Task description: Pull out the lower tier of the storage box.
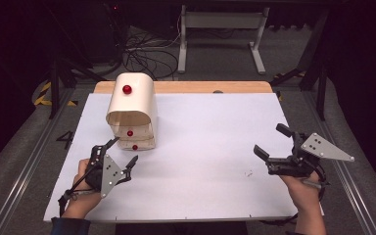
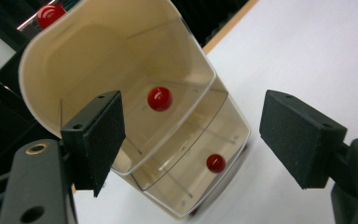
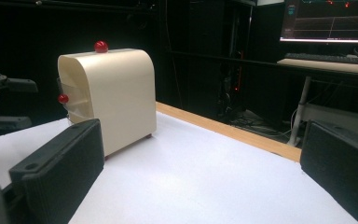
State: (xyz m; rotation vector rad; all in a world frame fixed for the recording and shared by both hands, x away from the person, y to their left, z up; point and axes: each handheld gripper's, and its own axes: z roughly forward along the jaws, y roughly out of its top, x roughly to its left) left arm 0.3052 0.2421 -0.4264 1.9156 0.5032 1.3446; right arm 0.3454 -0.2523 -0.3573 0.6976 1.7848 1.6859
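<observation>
A cream cabinet (image 1: pixel 132 105) with a rounded top stands at the back left of the white table (image 1: pixel 205 161). It has a red knob (image 1: pixel 127 89) on top and clear drawers in front, each with a red knob (image 1: pixel 130 132). My left gripper (image 1: pixel 125 150) is open just in front of the drawers, touching nothing. In the left gripper view the cabinet (image 2: pixel 121 56) sits between the open jaws (image 2: pixel 191 140), with the upper drawer knob (image 2: pixel 159 98) and lower knob (image 2: pixel 215 163) ahead. My right gripper (image 1: pixel 268 139) is open near the right edge, and in the right gripper view it (image 3: pixel 200 172) faces the cabinet's side (image 3: pixel 114 93).
A wooden strip (image 1: pixel 200 87) runs along the table's far edge. Behind it are a desk frame (image 1: pixel 223 29) and cables (image 1: pixel 144 54) on the floor. A monitor (image 3: pixel 328 21) and keyboard (image 3: pixel 331 58) stand on a desk beyond the table.
</observation>
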